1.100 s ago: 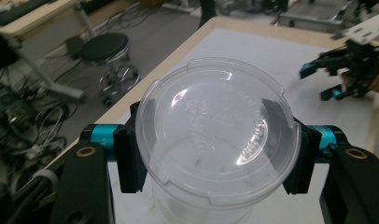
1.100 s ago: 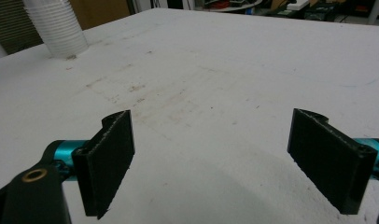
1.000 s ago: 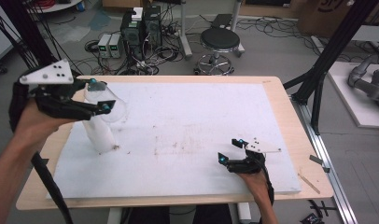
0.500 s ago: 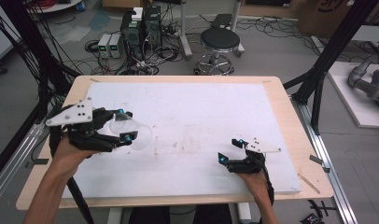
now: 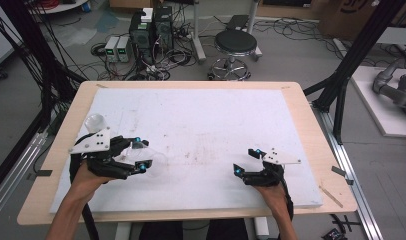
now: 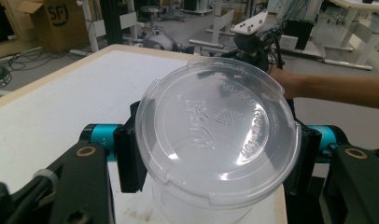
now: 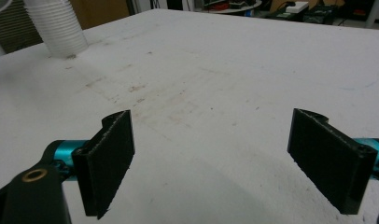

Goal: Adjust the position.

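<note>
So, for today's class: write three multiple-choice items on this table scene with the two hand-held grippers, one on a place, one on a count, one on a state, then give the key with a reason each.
1. Where does the stack of white cups stand?
A. at the table's left side
B. beside the right gripper
C. on the stool

2. How many clear cups sit between the left gripper's jaws?
A. none
B. one
C. three

3. How do the right gripper's jaws stand?
A. shut on a lid
B. shut on nothing
C. open, nothing between them

Key: A, the high view shows it on the white board at the left; B, one clear cup is clamped there; C, bare board shows between the pads.
</note>
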